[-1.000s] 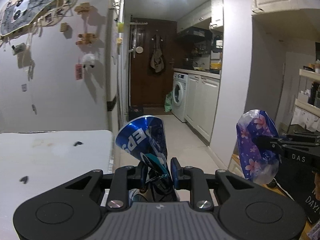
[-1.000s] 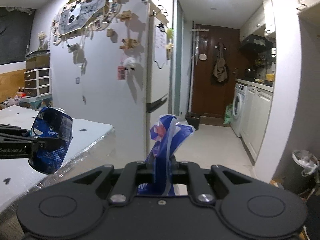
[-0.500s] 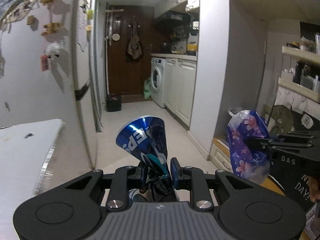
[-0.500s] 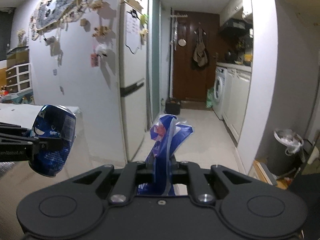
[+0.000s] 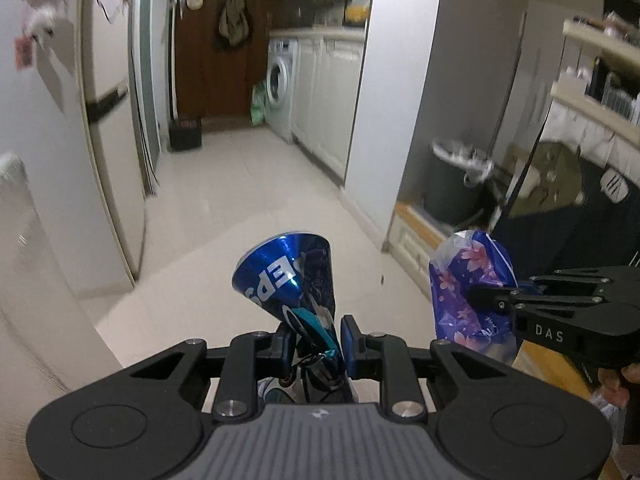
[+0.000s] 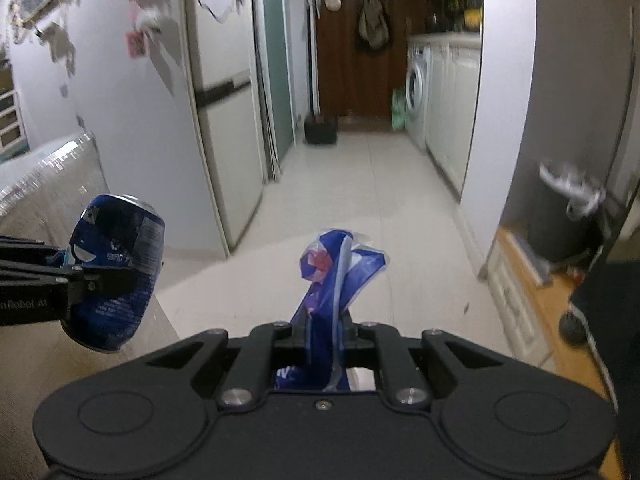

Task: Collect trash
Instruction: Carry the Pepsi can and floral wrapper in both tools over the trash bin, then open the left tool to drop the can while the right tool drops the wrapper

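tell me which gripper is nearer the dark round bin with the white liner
Right. The right gripper, shut on the blue flowered wrapper, sits on the bin's side; the left gripper, clamping the crushed blue can, is farther across.

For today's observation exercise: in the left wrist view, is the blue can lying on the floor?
No. The blue can is clamped in the left gripper, held up above the pale floor.

In the left wrist view, the crushed blue metal drink can (image 5: 286, 280) sat at lower centre between the left tongs (image 5: 316, 340), the crumpled blue flowered plastic wrapper (image 5: 466, 288) to its right in the right tongs (image 5: 500, 298). The dark round lined bin (image 5: 452, 184) stood at middle right, the white front-loading washing machine (image 5: 280, 80) at upper centre.
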`<action>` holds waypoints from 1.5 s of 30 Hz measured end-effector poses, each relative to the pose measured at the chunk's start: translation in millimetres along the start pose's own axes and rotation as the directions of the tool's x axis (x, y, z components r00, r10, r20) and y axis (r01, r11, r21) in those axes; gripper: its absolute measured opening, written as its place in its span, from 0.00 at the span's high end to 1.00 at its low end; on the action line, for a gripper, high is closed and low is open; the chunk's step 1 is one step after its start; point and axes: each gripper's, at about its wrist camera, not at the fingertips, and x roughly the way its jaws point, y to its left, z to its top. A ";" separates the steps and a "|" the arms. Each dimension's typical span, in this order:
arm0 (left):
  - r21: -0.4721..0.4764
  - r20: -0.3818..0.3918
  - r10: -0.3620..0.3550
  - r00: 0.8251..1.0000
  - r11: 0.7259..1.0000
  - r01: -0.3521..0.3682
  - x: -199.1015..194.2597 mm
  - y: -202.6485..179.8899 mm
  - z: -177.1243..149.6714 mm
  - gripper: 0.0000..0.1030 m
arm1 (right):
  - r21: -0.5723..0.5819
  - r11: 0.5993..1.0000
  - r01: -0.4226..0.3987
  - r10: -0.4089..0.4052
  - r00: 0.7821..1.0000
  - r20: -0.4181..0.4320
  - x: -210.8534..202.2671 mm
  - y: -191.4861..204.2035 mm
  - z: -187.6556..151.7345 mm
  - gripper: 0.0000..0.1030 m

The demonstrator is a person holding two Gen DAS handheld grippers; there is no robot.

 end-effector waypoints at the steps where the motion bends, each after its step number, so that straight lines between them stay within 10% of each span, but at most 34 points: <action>1: 0.001 -0.022 0.000 1.000 1.000 0.000 11.2 1.3 -3.5 0.76 | 0.007 1.000 -0.005 0.005 1.000 -0.024 10.5 -1.6 -3.0 0.88; 17: 0.010 -0.285 -0.038 0.958 0.999 0.042 150.1 37.2 -61.8 0.76 | 0.060 0.998 -0.021 0.043 0.923 -0.382 159.6 15.7 -57.4 0.88; 28: 0.076 -0.455 -0.072 0.888 0.990 0.119 237.1 38.8 -119.6 0.76 | 0.119 0.993 -0.003 0.065 0.852 -0.520 201.9 12.4 -95.4 0.88; 34: 0.155 -0.429 -0.048 0.902 0.980 0.126 264.0 37.8 -124.5 0.74 | 0.123 0.992 0.005 0.063 0.835 -0.546 222.8 15.8 -113.9 0.88; 36: 0.169 -0.404 -0.026 0.914 0.980 0.103 268.6 41.0 -123.8 0.57 | 0.113 0.994 0.002 0.062 0.827 -0.559 228.5 20.4 -120.8 0.88; 45: 0.045 -0.472 0.019 0.881 0.999 0.002 277.1 81.8 -137.3 0.45 | 0.088 0.996 -0.016 0.064 0.813 -0.579 254.9 38.0 -131.4 0.87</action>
